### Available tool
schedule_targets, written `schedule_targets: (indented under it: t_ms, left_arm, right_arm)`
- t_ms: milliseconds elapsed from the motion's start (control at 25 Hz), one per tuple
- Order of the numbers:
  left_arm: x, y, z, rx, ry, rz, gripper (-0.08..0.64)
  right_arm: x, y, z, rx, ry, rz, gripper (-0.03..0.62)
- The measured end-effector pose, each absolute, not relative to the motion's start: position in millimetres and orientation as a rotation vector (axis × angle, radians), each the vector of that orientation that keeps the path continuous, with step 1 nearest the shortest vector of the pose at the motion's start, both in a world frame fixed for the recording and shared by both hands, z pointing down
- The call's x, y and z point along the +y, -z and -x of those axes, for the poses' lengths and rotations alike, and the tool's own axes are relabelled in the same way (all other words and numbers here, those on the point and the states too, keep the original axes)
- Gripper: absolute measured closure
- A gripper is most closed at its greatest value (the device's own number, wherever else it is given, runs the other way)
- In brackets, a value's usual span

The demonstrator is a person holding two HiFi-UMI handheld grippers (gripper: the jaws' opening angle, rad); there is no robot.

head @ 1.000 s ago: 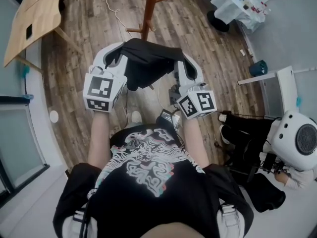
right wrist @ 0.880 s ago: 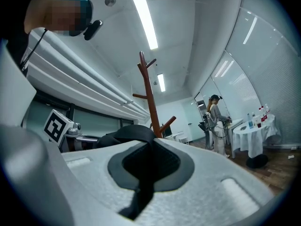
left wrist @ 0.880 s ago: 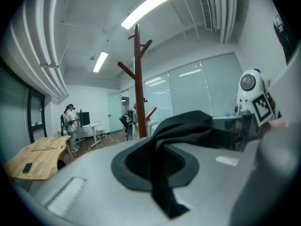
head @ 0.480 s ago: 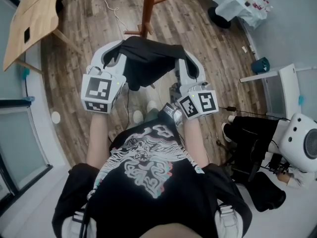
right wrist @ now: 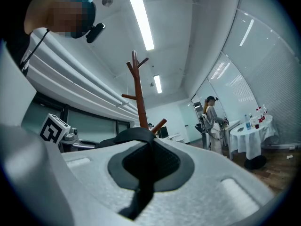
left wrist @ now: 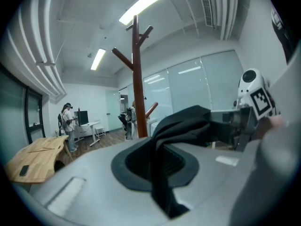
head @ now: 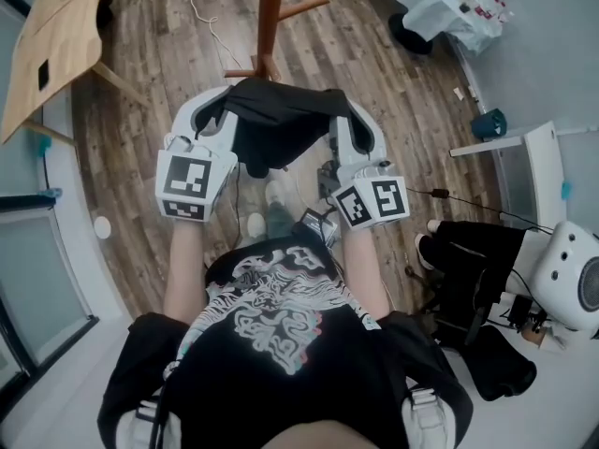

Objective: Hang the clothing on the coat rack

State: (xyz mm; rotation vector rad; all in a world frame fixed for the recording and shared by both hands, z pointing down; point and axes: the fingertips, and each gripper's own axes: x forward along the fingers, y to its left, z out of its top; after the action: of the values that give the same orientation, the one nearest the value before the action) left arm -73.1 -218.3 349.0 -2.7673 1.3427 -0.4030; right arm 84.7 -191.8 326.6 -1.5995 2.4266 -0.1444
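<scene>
Clothing [head: 281, 124] looks soft, light and floppy (it sags between); left gripper [head: 225, 112] and right gripper [head: 339, 117] each pinch one edge tight.

You stand on a wood-plank floor [head: 140, 120], with a wooden table [head: 56, 45] upper left and a white-draped table [head: 435, 7] upper right.

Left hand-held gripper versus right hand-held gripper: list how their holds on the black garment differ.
The white left hand-held gripper clamps the left end of the black cloth garment; the white right hand-held gripper clamps its right end. A thick fold bulges over the left one's jaws; only a thin strip crosses the right one's. Both are shut on it.
</scene>
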Motion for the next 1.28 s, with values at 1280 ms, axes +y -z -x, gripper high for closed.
schedule_targets:
  t_ms: [1280]
  left_arm:
    - [-282.0, -335.5, 80.9, 1.374, 0.411, 2.729, 0.552]
  right_arm:
    - [-273.0, -308.2, -80.2, 2.433, 0.11, 1.524, 0.591]
